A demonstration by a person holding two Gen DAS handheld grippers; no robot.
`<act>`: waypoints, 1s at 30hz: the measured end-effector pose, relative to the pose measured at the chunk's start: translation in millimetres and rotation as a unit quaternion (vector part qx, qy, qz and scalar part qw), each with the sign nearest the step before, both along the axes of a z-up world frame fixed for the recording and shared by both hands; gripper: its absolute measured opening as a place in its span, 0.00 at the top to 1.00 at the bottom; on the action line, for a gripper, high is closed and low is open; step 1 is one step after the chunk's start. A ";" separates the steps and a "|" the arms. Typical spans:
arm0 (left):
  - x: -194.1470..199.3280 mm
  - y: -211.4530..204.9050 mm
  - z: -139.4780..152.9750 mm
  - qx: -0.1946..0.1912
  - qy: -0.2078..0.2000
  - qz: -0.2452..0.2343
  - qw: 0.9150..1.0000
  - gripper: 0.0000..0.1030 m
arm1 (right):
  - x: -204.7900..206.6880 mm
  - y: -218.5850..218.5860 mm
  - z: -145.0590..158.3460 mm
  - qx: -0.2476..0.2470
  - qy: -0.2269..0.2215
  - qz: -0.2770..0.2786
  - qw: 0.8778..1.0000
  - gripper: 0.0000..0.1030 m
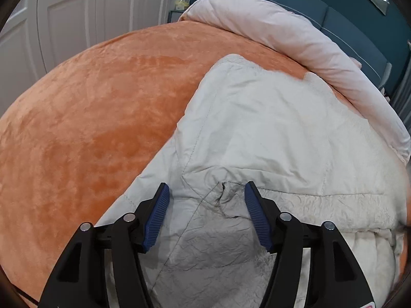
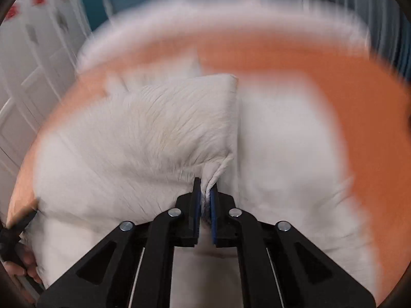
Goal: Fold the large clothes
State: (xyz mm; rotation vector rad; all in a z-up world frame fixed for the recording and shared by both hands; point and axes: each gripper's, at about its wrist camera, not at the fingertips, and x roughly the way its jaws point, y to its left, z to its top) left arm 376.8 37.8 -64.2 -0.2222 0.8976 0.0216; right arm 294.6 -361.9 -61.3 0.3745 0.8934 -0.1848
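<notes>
1. We judge the fold to be partway. The pale padded coat (image 1: 269, 133) lies on the orange bedspread (image 1: 90, 115), toward its right side in the left wrist view. One part already looks laid over the body at a slant. The rest is still broad and not stacked into a compact shape.

2. Our right gripper (image 2: 204, 192) has its blue pads pressed together on a bunched edge of the coat. A puffy section rises above the rest of it. The blur in that view suggests to us a fold being carried across.

3. Our left gripper (image 1: 206, 197) is spread wide and holds nothing. It hovers over a puckered seam junction on the coat.

4. Still to do, as we read it: lay down the lifted part, then fold the length.

5. The coat is quilted, matte and finely crinkled, with stitched seams. The bedspread looks like plush velvet. A pale pink duvet (image 1: 295, 41) lies rolled along the far edge.
</notes>
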 end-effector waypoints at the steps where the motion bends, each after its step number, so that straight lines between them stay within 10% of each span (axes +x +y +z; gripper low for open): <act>1: -0.8 -1.5 -0.7 0.007 -0.002 0.000 1.000 0.39 | -1.4 -1.8 1.6 0.005 -0.011 -0.006 1.000 0.94; 7: -3.4 -0.7 -4.7 0.014 -0.009 0.005 1.000 0.38 | -43.7 9.5 44.3 -0.016 -0.128 -0.059 0.990 0.90; 11: -3.9 -5.5 -6.2 0.029 -0.008 0.005 1.000 0.38 | -54.1 38.1 60.8 -0.115 -0.162 -0.071 0.978 0.89; 16: -3.1 -7.2 -7.7 0.038 -0.007 0.005 0.999 0.37 | -48.5 39.7 67.8 -0.098 -0.158 -0.053 0.981 0.81; 20: -2.1 -9.7 -9.6 0.047 -0.007 0.005 0.999 0.36 | -9.8 53.0 33.5 -0.110 -0.072 0.024 0.991 0.83; 30: -1.6 -4.8 -10.2 0.035 -0.008 0.002 0.999 0.33 | -21.0 -14.1 3.2 -0.003 -0.055 -0.102 0.993 0.99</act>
